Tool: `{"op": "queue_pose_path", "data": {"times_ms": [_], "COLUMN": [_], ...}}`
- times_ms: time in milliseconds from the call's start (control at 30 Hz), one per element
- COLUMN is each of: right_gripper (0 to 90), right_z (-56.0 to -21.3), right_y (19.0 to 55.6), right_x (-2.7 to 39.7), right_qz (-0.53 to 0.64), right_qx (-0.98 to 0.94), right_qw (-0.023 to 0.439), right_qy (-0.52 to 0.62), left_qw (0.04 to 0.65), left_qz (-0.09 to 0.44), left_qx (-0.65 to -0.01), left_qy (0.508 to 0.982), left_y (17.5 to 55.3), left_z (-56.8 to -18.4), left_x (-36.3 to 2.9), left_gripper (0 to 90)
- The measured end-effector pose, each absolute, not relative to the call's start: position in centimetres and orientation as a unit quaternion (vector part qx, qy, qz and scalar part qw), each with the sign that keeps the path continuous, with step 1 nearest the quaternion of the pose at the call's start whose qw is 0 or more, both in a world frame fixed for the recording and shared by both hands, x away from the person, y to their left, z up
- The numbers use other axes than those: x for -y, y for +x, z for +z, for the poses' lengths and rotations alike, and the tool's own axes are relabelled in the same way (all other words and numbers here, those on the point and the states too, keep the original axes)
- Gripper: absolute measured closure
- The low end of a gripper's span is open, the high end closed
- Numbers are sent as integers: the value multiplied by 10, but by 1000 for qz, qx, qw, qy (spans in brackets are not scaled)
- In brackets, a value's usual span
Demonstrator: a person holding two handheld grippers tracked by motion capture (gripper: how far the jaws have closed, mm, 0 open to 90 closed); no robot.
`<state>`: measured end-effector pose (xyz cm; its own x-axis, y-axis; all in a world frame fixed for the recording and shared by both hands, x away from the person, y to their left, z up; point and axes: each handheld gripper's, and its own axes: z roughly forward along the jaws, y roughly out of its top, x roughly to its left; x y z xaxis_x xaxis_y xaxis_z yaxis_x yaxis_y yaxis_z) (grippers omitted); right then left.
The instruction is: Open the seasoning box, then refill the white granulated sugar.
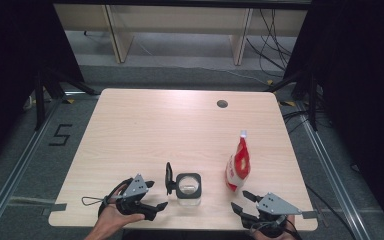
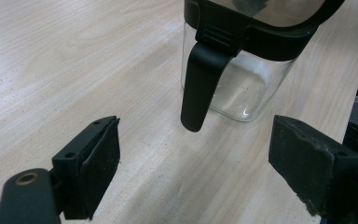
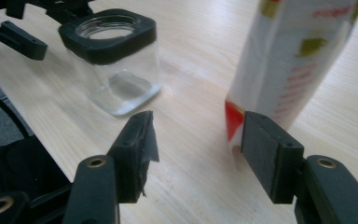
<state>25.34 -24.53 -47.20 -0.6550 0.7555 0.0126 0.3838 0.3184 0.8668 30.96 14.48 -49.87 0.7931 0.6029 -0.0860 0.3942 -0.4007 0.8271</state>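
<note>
A clear glass jar (image 1: 188, 188) with a square black collar stands near the table's front edge. Its black lid (image 1: 169, 177) is flipped up on the jar's left side. In the left gripper view the jar (image 2: 242, 88) is just ahead, and a black tab (image 2: 198, 88) hangs down from the lid. My left gripper (image 1: 156, 195) sits left of the jar, open, with nothing between its pads (image 2: 105, 158). A red-and-white pouch (image 1: 238, 167) with a white spout stands upright to the jar's right. My right gripper (image 1: 240, 200) is open just in front of the pouch (image 3: 289, 60), apart from it.
The light wooden table (image 1: 180, 125) has a round cable hole (image 1: 222, 104) at the back right. In the right gripper view the jar (image 3: 116, 70) stands at the left, with the left gripper (image 3: 23, 32) beyond it. Dark stands and cables lie on the floor around the table.
</note>
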Motion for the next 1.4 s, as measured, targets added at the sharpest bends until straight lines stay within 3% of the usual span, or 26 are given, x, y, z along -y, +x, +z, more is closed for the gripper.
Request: {"op": "queue_pose_path", "data": {"times_ms": [367,733,1033,1200,1400], "right_gripper": [336,314,210,196,207], "right_z": [-476,-477,-481,-481,-483], "right_y": [256,265,280,289,302], "right_x": [258,263,257,251,244], "right_qz": [450,448,465,467,469], "right_qx": [-760,-758,-749,-742,-747], "right_qw": [218,234,234,255,246], "right_qy": [415,413,410,409,403], "left_qw": [436,429,440,442,427], "left_qz": [119,117,116,122,119], "left_qx": [-302,-305,-314,-310,-306], "left_qy": [839,842,833,832,842], "left_y": [312,310,309,309,309], "left_z": [-500,-499,-501,-502,-500], "left_x": [-148,-147,-142,-143,-145], "left_gripper": [162,162,162,162,162]}}
